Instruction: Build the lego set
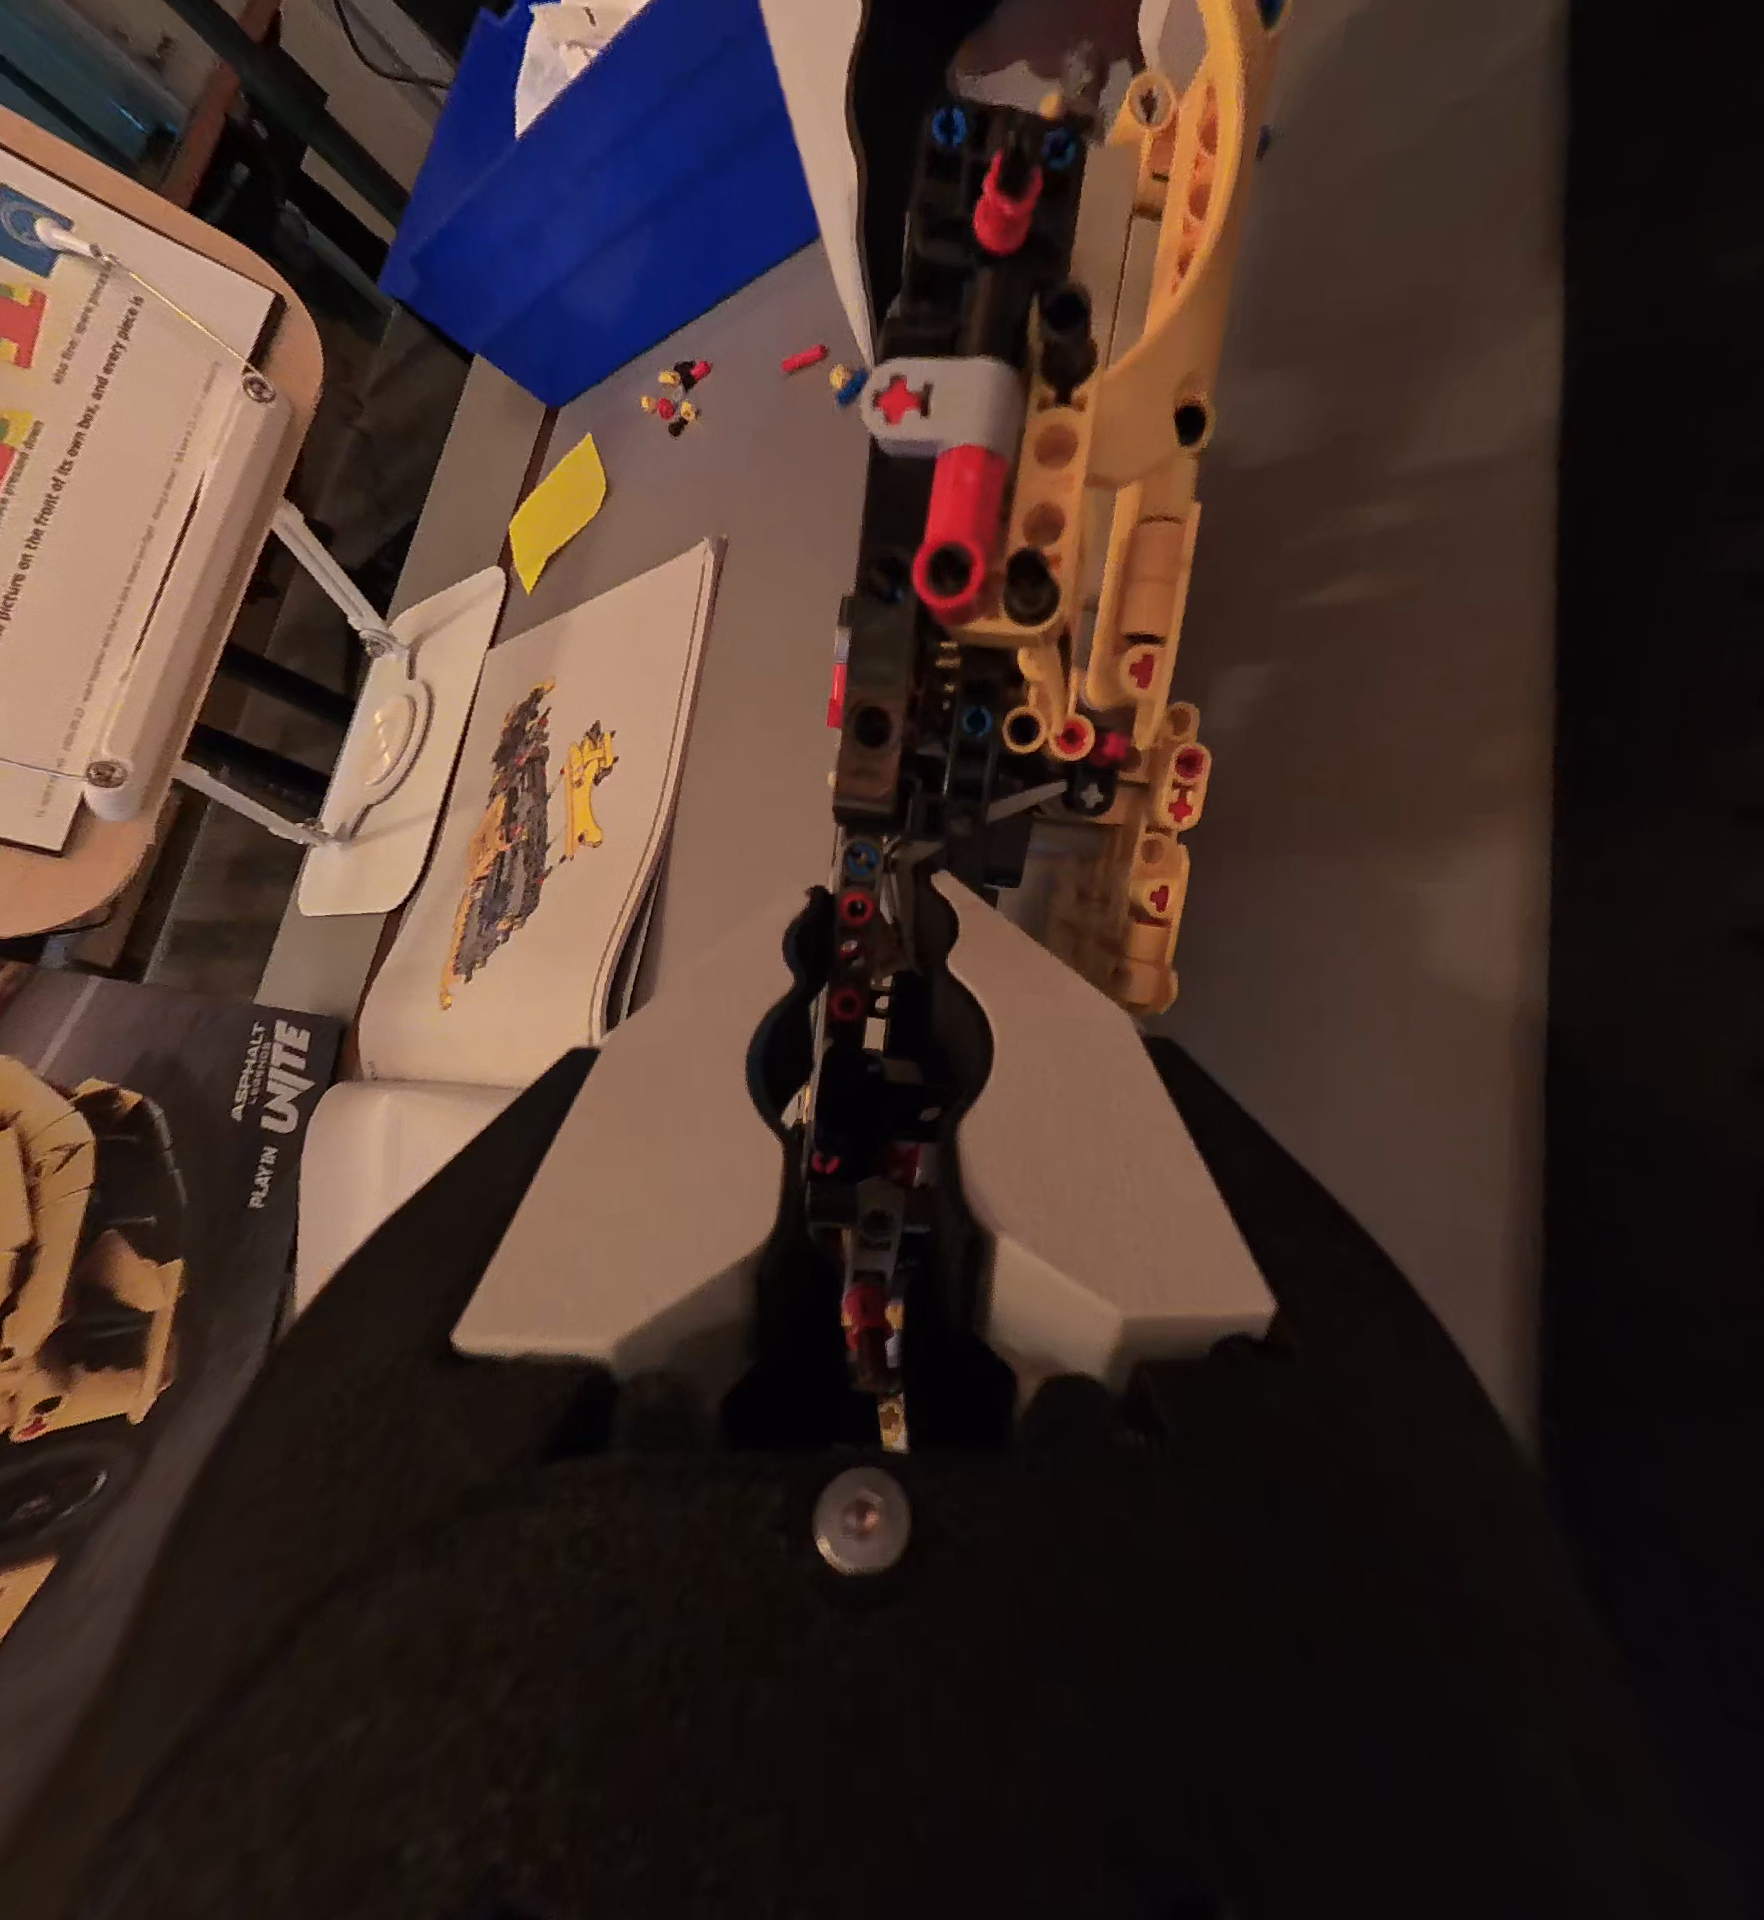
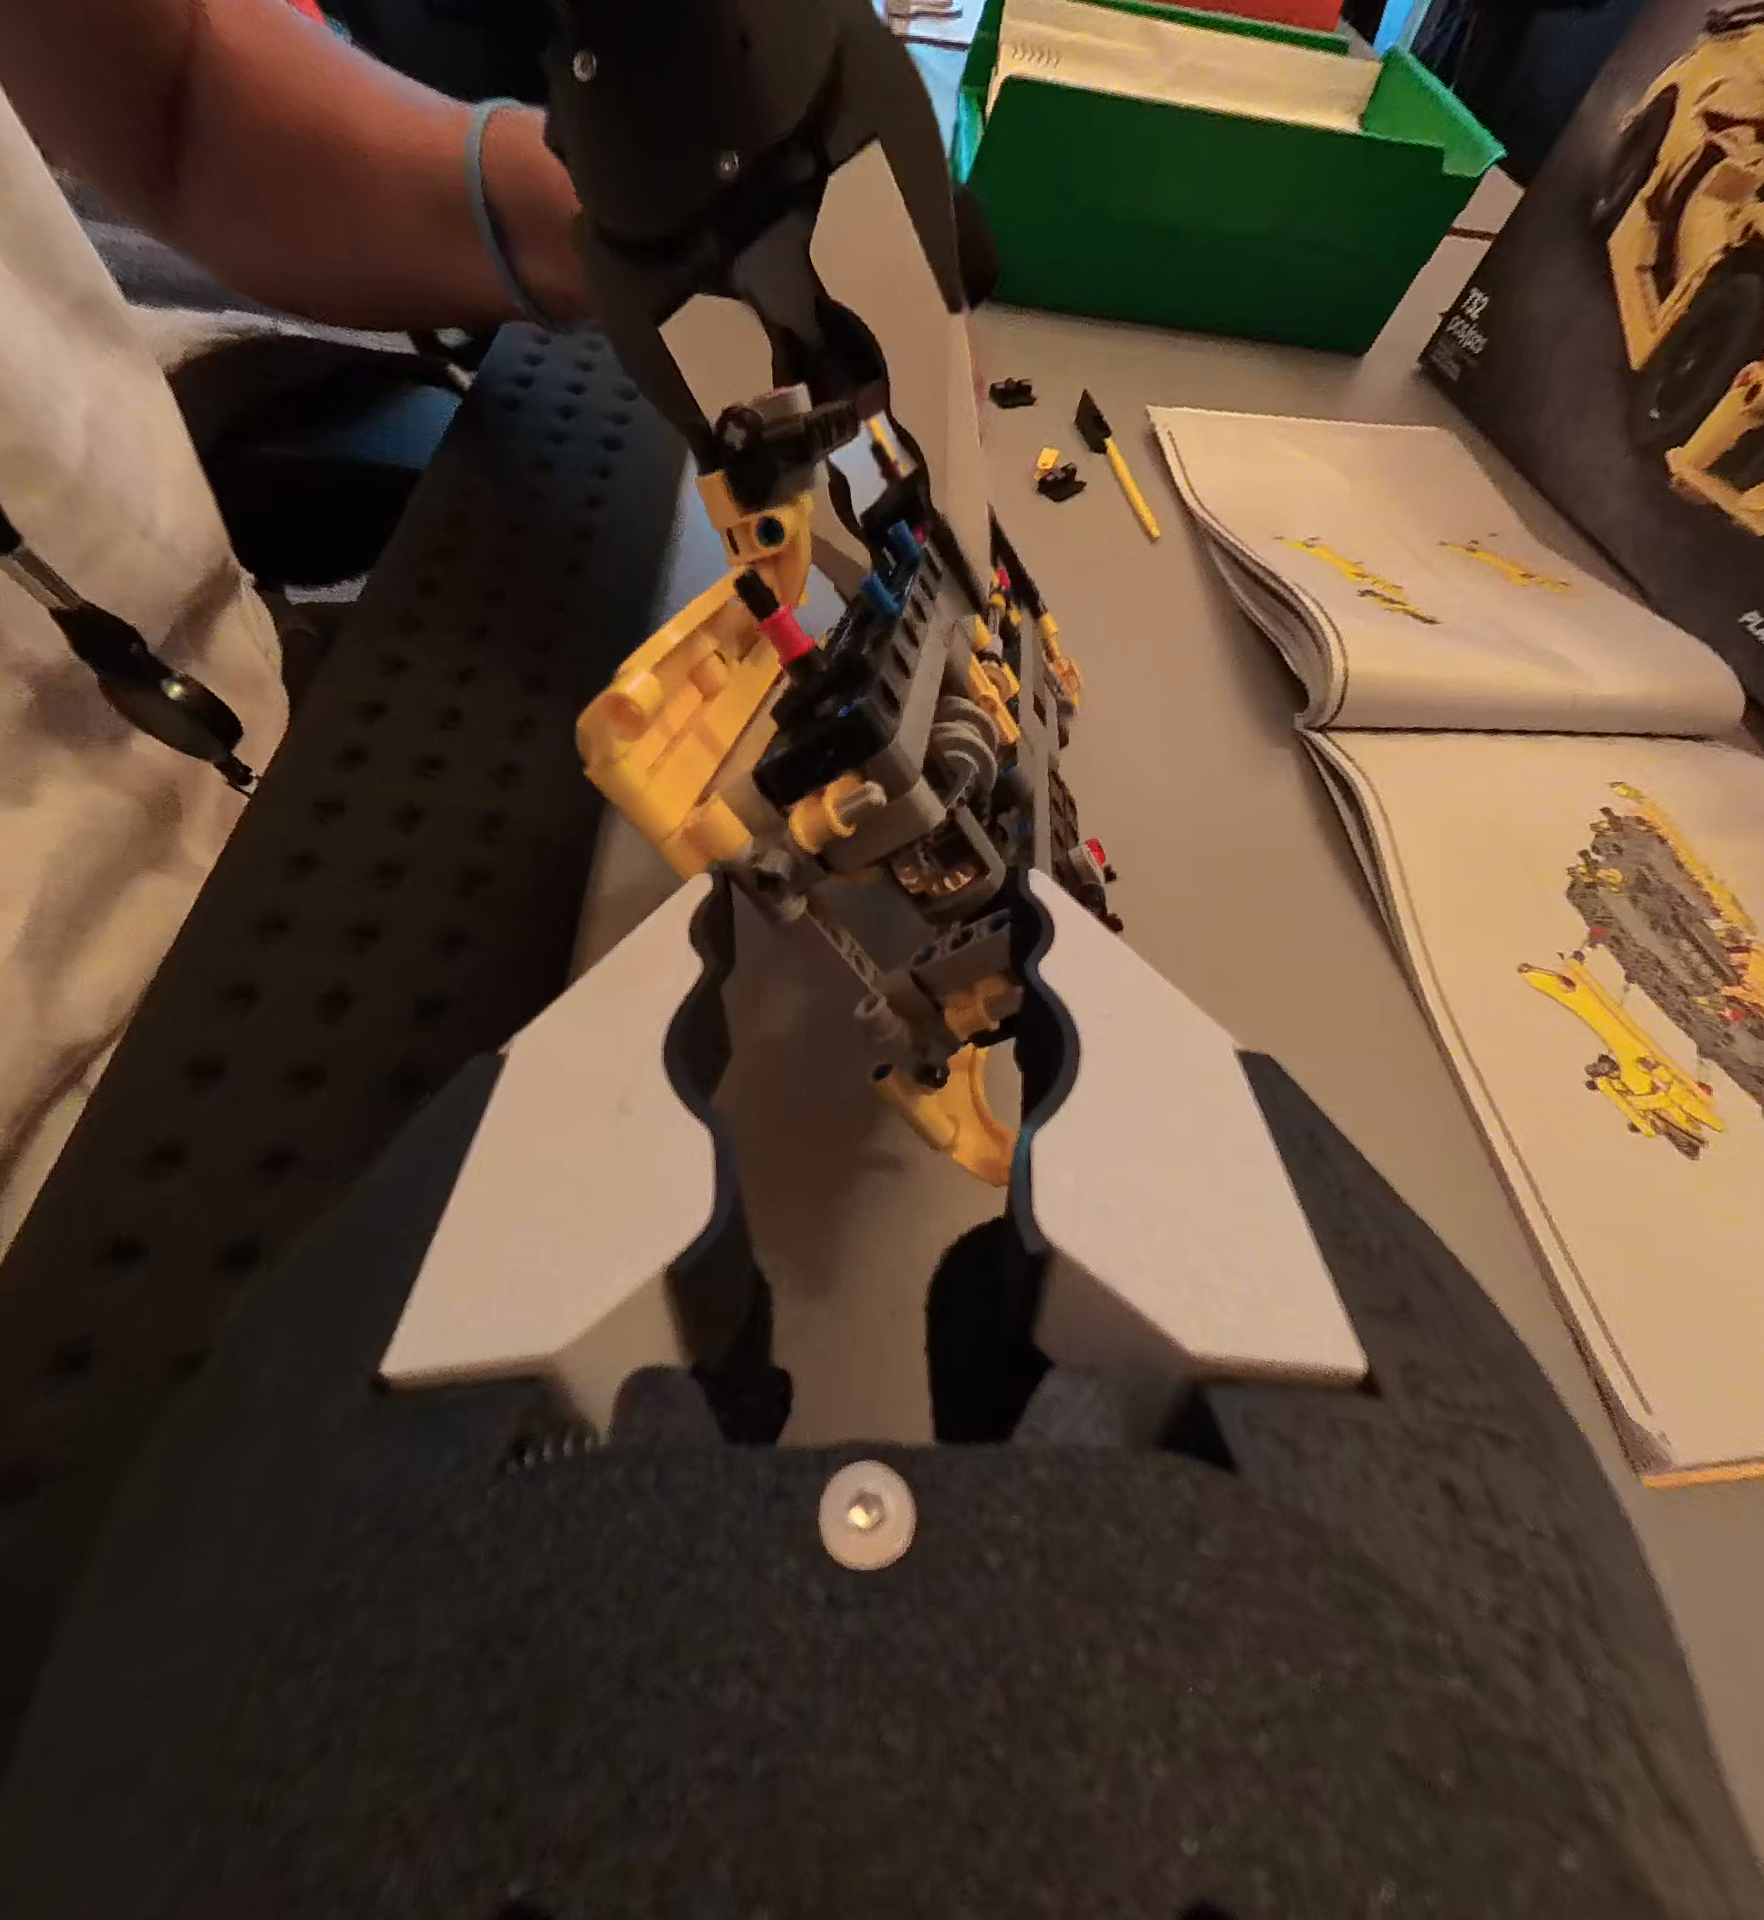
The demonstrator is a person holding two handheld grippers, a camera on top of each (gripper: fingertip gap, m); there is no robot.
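The lego model point(image 1: 971, 488), a long black frame with yellow panels and red and blue pins, is held up above the grey table point(image 1: 753, 582). My left gripper point(image 1: 899, 904) is shut on one end of its black frame. In the right wrist view the model point(image 2: 857, 717) hangs tilted, with the left gripper point(image 2: 836, 488) clamping its upper end. My right gripper point(image 2: 870, 894) is open, and the model's lower end with a yellow curved piece point(image 2: 961, 1122) sits between the fingers, close to the right finger point(image 2: 1148, 1143). One right gripper finger point(image 1: 816, 177) shows beside the model's far end.
An open instruction booklet point(image 2: 1636, 987) and the set's box point(image 2: 1688, 312) lie to the right, also in the left wrist view point(image 1: 545, 790). Green bin point(image 2: 1200, 218), blue bin point(image 1: 597, 208), loose small pieces point(image 1: 675, 395) point(image 2: 1054, 478), a card stand point(image 1: 78, 499), a person's arm point(image 2: 286, 177).
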